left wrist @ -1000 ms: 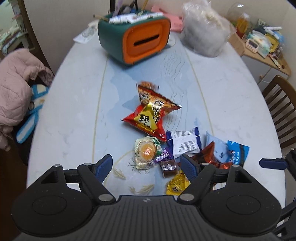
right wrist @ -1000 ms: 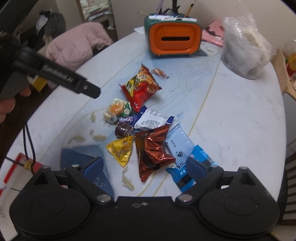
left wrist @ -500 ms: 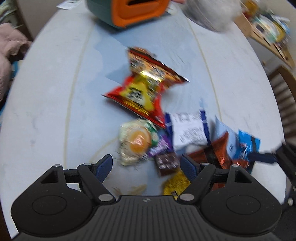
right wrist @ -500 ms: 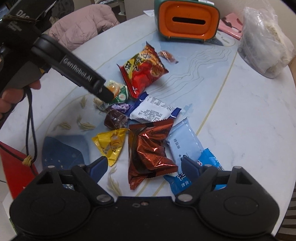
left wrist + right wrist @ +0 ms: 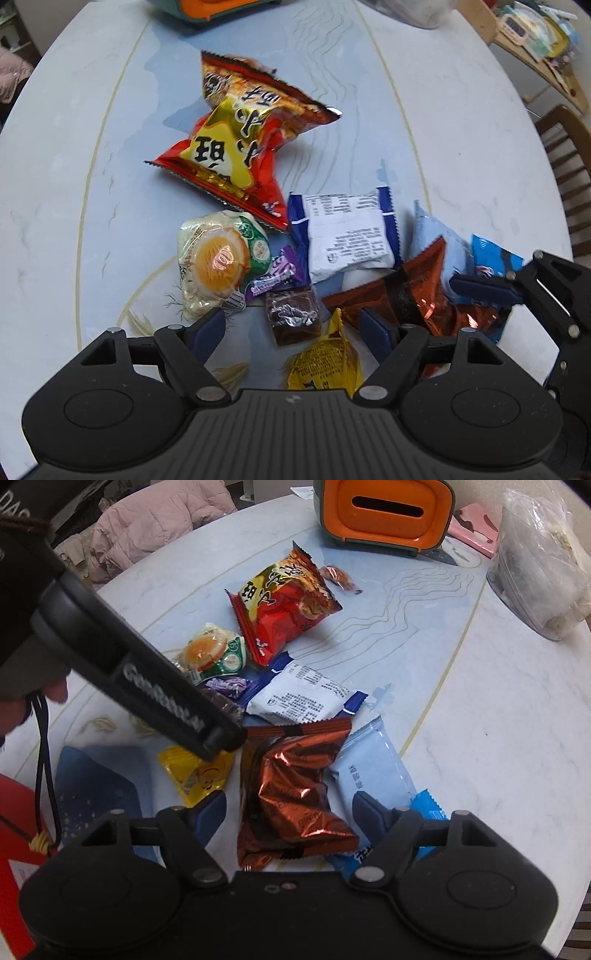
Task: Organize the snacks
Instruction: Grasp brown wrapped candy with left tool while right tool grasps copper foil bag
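Counter: pale marbled oval top with a blue middle band edged by thin gold lines; a heap of wrapped snacks lies near its close end.
Left tongs: spread wide and pointing steeply down at the heap, with the dark brown cube sweet and the tip of the yellow packet between the blue pads, neither pad pressing on anything.
Right tongs: jaws have just been closing, yet gaps show on both sides; the copper foil packet lies between them on the counter, untouched by the pads.
Heap, left view: red and gold crisp bag farthest, round jelly cup just beside a small purple sweet, white packet with blue ends to the right.
Left view only: a wooden chair and a cluttered side shelf at the right edge; the right tongs' blue finger reaches in over the copper packet.
Right view only: orange and green slotted box whole at the far end, clear plastic bag, pink jacket, small reddish sweet behind the crisp bag, pale blue packet, and the left tool's black arm crossing above the yellow packet.
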`<state>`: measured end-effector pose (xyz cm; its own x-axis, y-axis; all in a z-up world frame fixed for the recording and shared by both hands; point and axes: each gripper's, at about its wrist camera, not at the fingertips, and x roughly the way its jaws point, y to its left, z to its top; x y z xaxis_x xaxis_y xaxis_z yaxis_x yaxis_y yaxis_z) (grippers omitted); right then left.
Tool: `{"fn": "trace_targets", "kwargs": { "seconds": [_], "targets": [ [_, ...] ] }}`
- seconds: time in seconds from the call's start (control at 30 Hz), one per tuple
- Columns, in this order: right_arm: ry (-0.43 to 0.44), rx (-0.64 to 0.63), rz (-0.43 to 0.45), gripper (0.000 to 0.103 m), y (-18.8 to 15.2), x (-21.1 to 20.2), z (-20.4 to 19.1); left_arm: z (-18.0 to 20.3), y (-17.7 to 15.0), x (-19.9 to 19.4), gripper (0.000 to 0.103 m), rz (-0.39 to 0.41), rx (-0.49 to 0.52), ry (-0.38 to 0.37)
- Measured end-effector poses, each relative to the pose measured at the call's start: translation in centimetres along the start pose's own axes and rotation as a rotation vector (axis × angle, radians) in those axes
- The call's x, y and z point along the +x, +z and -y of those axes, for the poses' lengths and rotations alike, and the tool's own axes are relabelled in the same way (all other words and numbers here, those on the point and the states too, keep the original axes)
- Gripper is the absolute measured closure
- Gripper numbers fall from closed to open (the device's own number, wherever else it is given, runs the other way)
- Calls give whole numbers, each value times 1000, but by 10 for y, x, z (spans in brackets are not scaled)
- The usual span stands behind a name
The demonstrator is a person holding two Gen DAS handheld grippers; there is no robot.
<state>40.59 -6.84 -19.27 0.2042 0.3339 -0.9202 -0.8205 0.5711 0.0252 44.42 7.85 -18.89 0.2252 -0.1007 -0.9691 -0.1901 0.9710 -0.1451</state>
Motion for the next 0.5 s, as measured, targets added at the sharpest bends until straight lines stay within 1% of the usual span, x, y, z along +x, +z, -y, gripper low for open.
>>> {"fn": "trace_targets", "kwargs": {
  "seconds": [0.07, 0.13, 0.23, 0.3, 0.37, 0.47, 0.5],
  "targets": [
    [-6, -3, 2, 34, 1, 3, -2, 0, 2, 5, 32, -9, -19, -2],
    [-18, -6, 8, 37, 1, 6, -4, 0, 2, 8, 38, -16, -28, -3],
    [-29, -11, 17, 43, 2, 8, -7, -1, 2, 10, 45, -20, -41, -3],
    [-34, -8, 24, 50, 1, 8, -7, -2, 0, 10, 50, -14, -54, -3],
    [-34, 0, 29, 52, 1, 7, -7, -4, 0, 11, 56, -12, -72, -11],
    [-31, 11, 36, 53, 0, 6, -6, -5, -1, 10, 70, -16, -89, -5],
    [-33, 19, 36, 54, 0, 6, -6, -5, -2, 10, 70, -14, -89, 2]
  ]
}}
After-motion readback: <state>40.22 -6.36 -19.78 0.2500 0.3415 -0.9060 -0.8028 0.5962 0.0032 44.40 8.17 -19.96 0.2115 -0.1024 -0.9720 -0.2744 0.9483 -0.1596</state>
